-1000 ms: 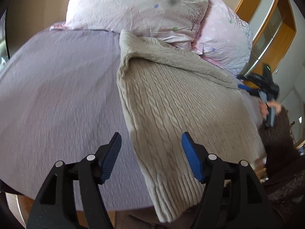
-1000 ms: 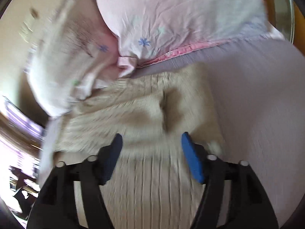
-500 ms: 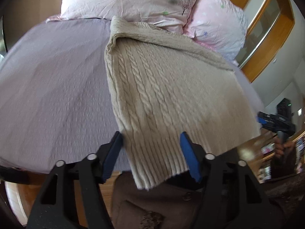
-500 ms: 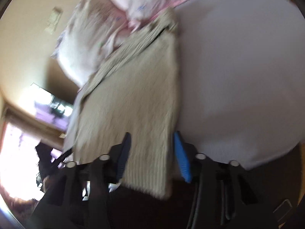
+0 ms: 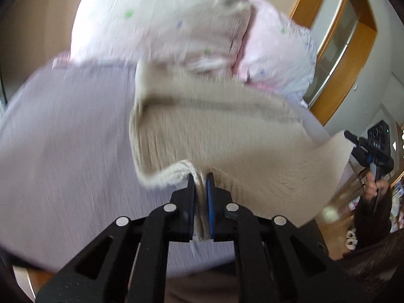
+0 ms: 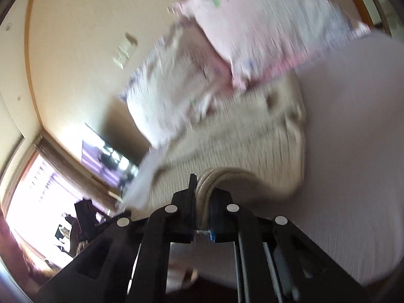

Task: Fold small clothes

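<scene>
A beige cable-knit sweater [image 5: 227,131] lies on a lilac bed sheet [image 5: 63,151], its far end against the pillows. My left gripper [image 5: 200,179] is shut on the sweater's ribbed near hem and lifts it off the bed. My right gripper [image 6: 202,189] is shut on the hem's other corner; the sweater [image 6: 240,141] curls up from its jaws. In the left wrist view the right gripper [image 5: 373,151] shows at the far right, holding the raised corner. Both views are blurred by motion.
Two pink and white flowered pillows [image 5: 164,25] stand at the head of the bed, also in the right wrist view [image 6: 252,25]. A wooden door frame [image 5: 353,58] is on the right. A bright window [image 6: 32,197] is at the left.
Both grippers were open over the sweater's near hem; now both have shut on it and lifted it, moving forward toward the pillows.
</scene>
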Available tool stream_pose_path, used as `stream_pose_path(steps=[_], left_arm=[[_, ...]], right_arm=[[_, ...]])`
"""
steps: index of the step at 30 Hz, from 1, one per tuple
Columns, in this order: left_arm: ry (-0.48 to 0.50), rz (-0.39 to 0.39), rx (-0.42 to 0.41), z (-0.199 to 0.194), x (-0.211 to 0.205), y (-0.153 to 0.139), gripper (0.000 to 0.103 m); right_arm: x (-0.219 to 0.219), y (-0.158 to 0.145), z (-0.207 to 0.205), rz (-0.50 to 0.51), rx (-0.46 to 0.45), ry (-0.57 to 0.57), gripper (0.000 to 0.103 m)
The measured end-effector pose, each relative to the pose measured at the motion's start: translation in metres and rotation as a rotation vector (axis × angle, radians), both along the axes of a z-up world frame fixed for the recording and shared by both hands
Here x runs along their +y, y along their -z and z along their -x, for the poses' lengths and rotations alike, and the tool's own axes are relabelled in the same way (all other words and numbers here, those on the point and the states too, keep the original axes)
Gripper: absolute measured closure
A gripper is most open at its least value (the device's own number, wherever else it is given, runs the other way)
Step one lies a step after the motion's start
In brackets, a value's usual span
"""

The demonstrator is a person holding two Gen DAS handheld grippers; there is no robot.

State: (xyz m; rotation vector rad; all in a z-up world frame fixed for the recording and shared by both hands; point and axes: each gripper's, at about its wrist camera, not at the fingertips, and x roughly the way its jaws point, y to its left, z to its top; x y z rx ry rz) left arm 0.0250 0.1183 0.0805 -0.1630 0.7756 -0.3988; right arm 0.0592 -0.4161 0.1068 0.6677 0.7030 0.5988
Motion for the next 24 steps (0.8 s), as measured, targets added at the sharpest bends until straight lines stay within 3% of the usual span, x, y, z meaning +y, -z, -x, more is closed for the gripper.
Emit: stream_pose_path(steps=[4, 7, 10, 11, 13, 14, 16, 17, 18, 21, 24], left_arm=[[-0.020, -0.021, -0.085, -0.063, 0.003, -0.029, 0.095], [-0.059, -0.023, -0.089, -0.136, 0.001, -0.033, 0.095], [-0.114, -0.050, -0.035, -0.211, -0.006, -0.014, 0.095], [-0.128, -0.049, 0.016, -0.239, -0.008, 0.000, 0.095], [-0.159, -0.021, 0.104, -0.269, -0.004, 0.019, 0.095], [-0.179, 0.057, 0.156, -0.282, 0.006, 0.028, 0.094], [-0.196, 0.190, 0.175, -0.283, 0.023, 0.032, 0.090], [-0.216, 0.296, 0.162, -0.281, 0.040, 0.030, 0.089], [-0.246, 0.328, 0.144, -0.278, 0.049, 0.027, 0.086], [-0.330, 0.410, 0.126, -0.263, 0.080, 0.021, 0.062], [-0.281, 0.408, 0.183, -0.245, 0.084, 0.026, 0.043]], right_arm=[[-0.004, -0.014, -0.062, -0.066, -0.029, 0.046, 0.095], [0.000, -0.005, -0.133, -0.090, -0.002, 0.123, 0.095], [0.001, 0.023, -0.190, -0.073, 0.093, 0.210, 0.094], [0.001, 0.042, -0.214, -0.052, 0.160, 0.243, 0.094], [0.004, 0.069, -0.240, -0.022, 0.277, 0.276, 0.094], [0.005, 0.081, -0.250, -0.028, 0.332, 0.293, 0.093], [0.007, 0.088, -0.260, -0.070, 0.366, 0.283, 0.078], [0.008, 0.086, -0.262, -0.085, 0.356, 0.271, 0.055], [0.009, 0.081, -0.264, -0.109, 0.326, 0.255, 0.037], [0.012, 0.056, -0.261, -0.137, 0.197, 0.238, 0.028], [0.015, 0.041, -0.245, -0.128, 0.133, 0.198, 0.022]])
